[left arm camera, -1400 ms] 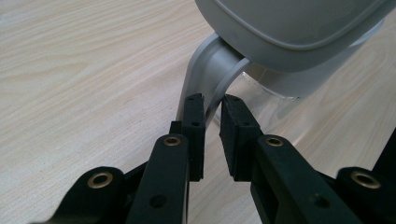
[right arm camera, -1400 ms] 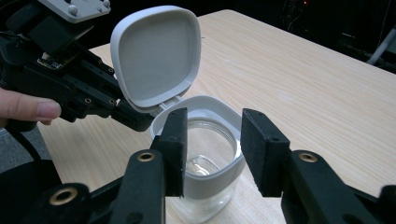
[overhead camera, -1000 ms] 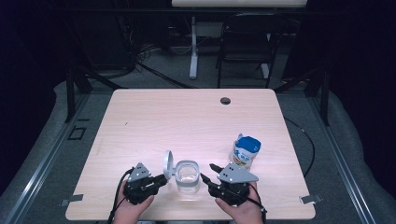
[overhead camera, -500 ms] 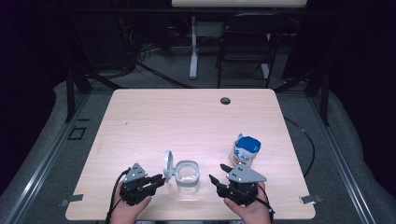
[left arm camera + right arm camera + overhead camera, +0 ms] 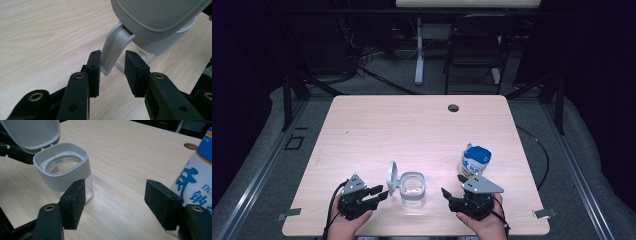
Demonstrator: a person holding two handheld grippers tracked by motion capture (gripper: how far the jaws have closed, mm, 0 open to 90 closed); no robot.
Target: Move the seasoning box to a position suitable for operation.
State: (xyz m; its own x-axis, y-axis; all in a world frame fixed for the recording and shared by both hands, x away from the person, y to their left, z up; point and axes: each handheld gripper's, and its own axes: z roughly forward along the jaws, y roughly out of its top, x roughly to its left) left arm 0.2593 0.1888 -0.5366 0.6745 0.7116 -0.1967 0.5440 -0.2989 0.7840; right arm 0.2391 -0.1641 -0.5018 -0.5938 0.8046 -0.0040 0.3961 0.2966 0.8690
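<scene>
Basically, big light-wood table with a round cable hole near its far edge; dark room with a chair behind it. Near the front edge, centre, sits a clear jar with a grey squarish collar, its hinged grey lid flipped up on the jar's left side. In the right gripper view the jar is open at the top and looks empty, though glare on the glass makes that hard to confirm. To the right and a bit farther back stands a white bottle with a blue cap and blue printed label, upright, well apart from the jar. Left gripper is held low at the front edge, just left of the jar, pointing toward it. In the left gripper view its jaws are narrowly apart around the grey lid tab; the left pad looks to be touching the tab, the right pad has a small gap, so not clamped. Right gripper sits right of the jar, just in front of the bottle, jaws spread wide and holding nothing; in its own view the jar lies beyond the left jaw and the bottle beside the right jaw.
</scene>
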